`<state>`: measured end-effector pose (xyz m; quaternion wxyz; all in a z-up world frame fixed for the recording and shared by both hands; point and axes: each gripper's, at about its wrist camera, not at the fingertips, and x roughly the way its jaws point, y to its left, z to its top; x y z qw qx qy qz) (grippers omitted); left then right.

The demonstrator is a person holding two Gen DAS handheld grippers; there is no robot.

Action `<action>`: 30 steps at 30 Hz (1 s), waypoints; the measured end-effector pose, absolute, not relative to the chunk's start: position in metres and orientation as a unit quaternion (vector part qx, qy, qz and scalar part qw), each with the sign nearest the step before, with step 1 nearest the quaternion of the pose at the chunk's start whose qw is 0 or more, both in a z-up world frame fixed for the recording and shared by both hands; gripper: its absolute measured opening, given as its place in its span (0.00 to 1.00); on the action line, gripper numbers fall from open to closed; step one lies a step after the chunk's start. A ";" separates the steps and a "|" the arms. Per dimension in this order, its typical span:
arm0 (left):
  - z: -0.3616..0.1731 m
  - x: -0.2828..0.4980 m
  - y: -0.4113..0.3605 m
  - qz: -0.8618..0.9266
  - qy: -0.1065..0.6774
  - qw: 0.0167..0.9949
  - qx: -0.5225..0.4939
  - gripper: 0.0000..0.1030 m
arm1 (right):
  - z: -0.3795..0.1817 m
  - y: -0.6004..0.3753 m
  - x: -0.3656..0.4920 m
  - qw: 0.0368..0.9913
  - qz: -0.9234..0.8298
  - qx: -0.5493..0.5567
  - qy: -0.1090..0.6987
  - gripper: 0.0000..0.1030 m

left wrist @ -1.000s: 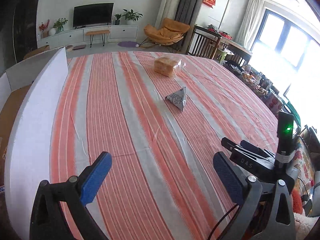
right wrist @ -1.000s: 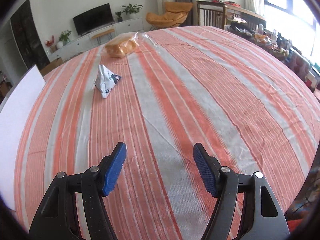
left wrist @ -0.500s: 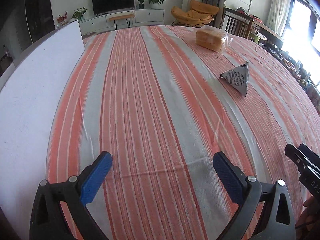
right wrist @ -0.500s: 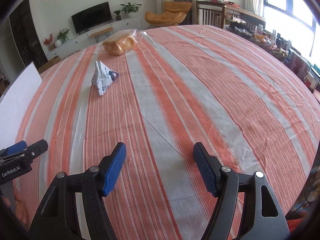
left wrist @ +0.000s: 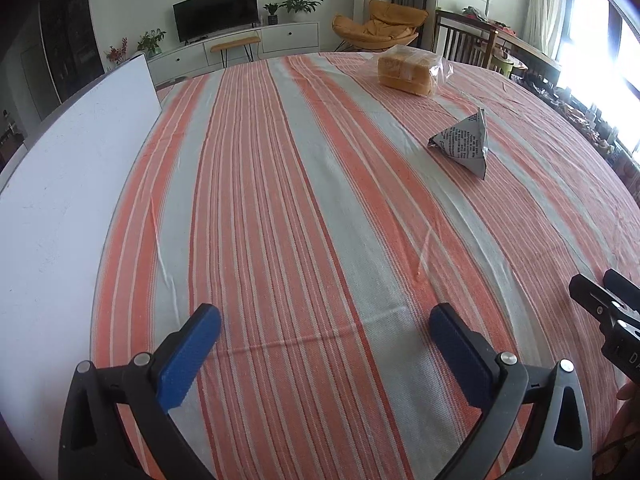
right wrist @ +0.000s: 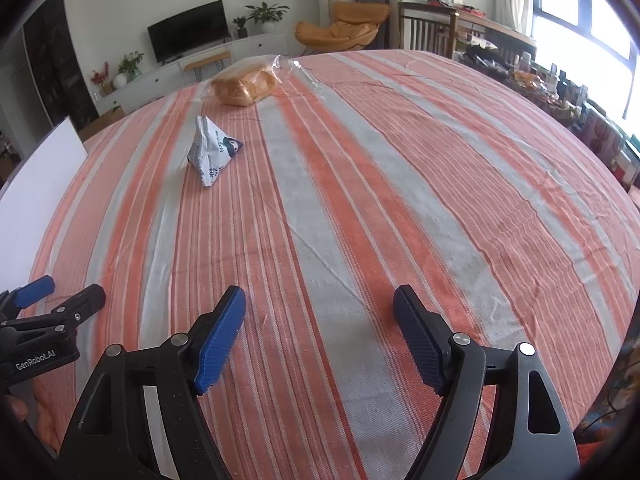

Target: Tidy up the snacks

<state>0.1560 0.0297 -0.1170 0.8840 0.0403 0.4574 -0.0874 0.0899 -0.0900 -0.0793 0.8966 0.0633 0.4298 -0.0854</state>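
Observation:
A loaf of bread in a clear bag (left wrist: 408,71) (right wrist: 245,85) lies at the far end of the striped table. Nearer sits a small white pyramid-shaped snack packet (left wrist: 464,145) (right wrist: 213,153). My left gripper (left wrist: 324,328) hovers open over the near cloth, nothing between its blue pads. My right gripper (right wrist: 320,312) is also over the near cloth, its jaws opening wider and empty. Both snacks are well ahead of the two grippers. Each gripper shows at the edge of the other's view.
The table wears an orange and grey striped cloth (left wrist: 320,200). A white board (left wrist: 68,184) stands along its left edge. Beyond the table are a TV unit, an orange lounge chair (left wrist: 380,28) and wooden chairs. Cluttered items line the right side by the window.
The left gripper has dropped lower and swung left, so the snacks sit further right in its view. It has come into the right wrist view at lower left. The right jaws spread slightly.

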 end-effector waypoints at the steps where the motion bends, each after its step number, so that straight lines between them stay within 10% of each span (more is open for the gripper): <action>1: -0.117 0.156 0.030 -0.087 0.457 0.884 0.040 1.00 | -0.080 -0.089 0.090 0.896 -0.086 0.060 0.431 0.77; 30: -0.117 0.156 0.030 -0.087 0.457 0.884 0.040 1.00 | -0.080 -0.085 0.089 0.895 -0.091 0.047 0.435 0.78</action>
